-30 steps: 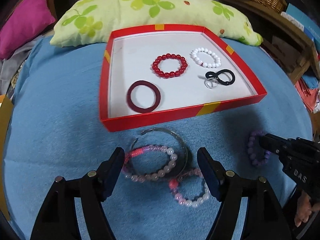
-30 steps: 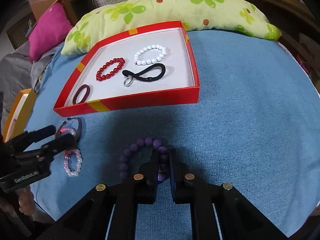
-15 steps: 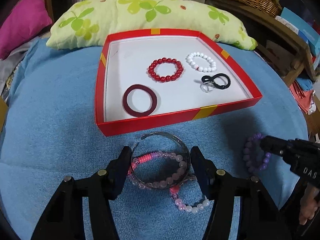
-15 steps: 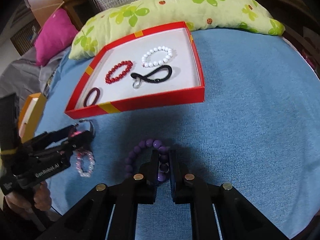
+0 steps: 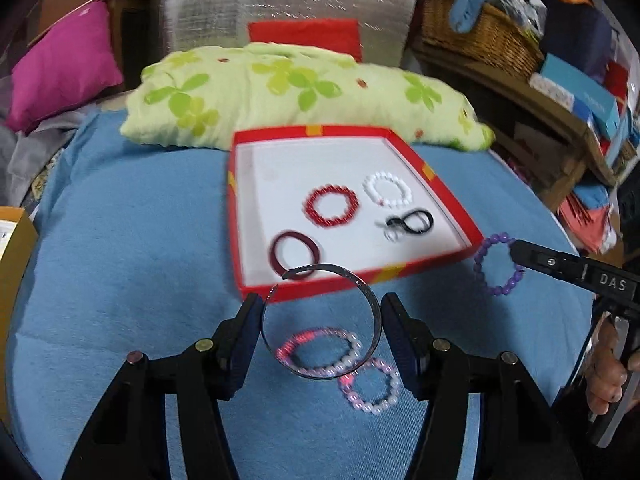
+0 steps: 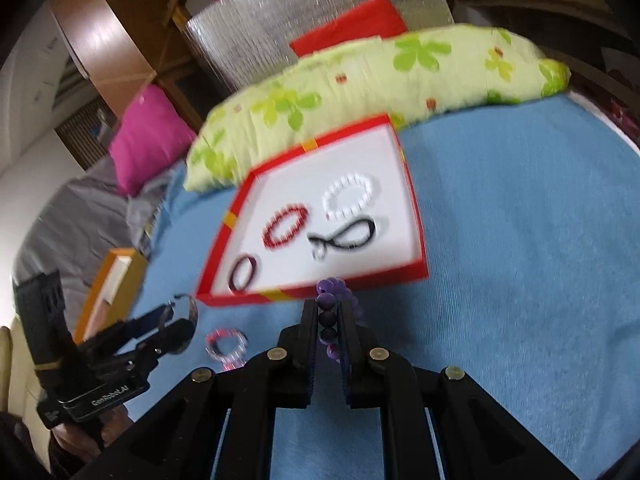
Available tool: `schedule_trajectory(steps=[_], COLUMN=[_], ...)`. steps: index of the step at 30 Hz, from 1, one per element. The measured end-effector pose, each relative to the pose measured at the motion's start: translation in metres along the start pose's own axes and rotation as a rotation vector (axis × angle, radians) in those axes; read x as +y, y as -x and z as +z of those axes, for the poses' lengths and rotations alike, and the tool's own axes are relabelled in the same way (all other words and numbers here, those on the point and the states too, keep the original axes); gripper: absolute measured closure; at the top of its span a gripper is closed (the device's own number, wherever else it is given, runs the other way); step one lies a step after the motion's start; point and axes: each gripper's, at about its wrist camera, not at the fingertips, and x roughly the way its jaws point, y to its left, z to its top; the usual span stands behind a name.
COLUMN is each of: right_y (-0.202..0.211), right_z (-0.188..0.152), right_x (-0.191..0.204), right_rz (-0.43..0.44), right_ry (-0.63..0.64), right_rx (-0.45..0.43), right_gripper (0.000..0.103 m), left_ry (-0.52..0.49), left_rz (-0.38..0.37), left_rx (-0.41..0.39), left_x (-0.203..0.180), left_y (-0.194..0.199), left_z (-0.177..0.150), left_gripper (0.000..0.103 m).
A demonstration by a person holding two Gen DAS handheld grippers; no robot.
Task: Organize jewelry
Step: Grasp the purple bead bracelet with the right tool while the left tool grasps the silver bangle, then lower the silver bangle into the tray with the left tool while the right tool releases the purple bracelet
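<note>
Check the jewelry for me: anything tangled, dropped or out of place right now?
Nothing dropped. Two pink bead bracelets lie outside the red box on the blue cloth, overlapping and perhaps tangled. The left gripper holds the silver bangle; the right gripper holds the purple bracelet.

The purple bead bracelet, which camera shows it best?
The left wrist view: the purple bead bracelet hangs as a full open loop from the right gripper, near the red box. The right wrist view shows it edge-on, a few beads pinched between the fingers.
</note>
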Motion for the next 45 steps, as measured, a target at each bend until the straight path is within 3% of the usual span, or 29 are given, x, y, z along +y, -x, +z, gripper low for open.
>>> schedule_trajectory(steps=[12,24,31,39,43,45], right_y=[-0.016,-0.118,-0.173,-0.205,-0.205,-0.203], right_z=[0.059,0.142,0.163,0.169,0.174,0.176], right_x=[-0.009,0.007,-0.001,-0.024,-0.030,-0.030], right_rz=[0.071,0.163,0.230,0.178,0.121,0.095], right_ry=[-0.082,-0.096,-0.152,-0.202,-0.218,-0.218], right_rx=[-0.098,-0.041,0.009,0.053,0.073,0.079], right_gripper=[0.092,0.092,0.092,0.092,0.088,0.081], left_ry=[0.090,0.039,0.028,0.051,0.056,0.071], left_rz=[0.045,0.062,0.078,0.131,0.134,0.130], left_rx=[-0.035,-0.008,0.052,0.147,0.162,0.164], left_x=[0.033,0.029,0.029,0.036,0.036,0.038], left_y=[-0.031,-0.101,-0.148,-0.184,-0.184,-0.179], left_z=[0.045,0.115,0.127,0.125,0.125,0.126], left_gripper=[0.041,0.041,0.041,0.040,0.040,0.040])
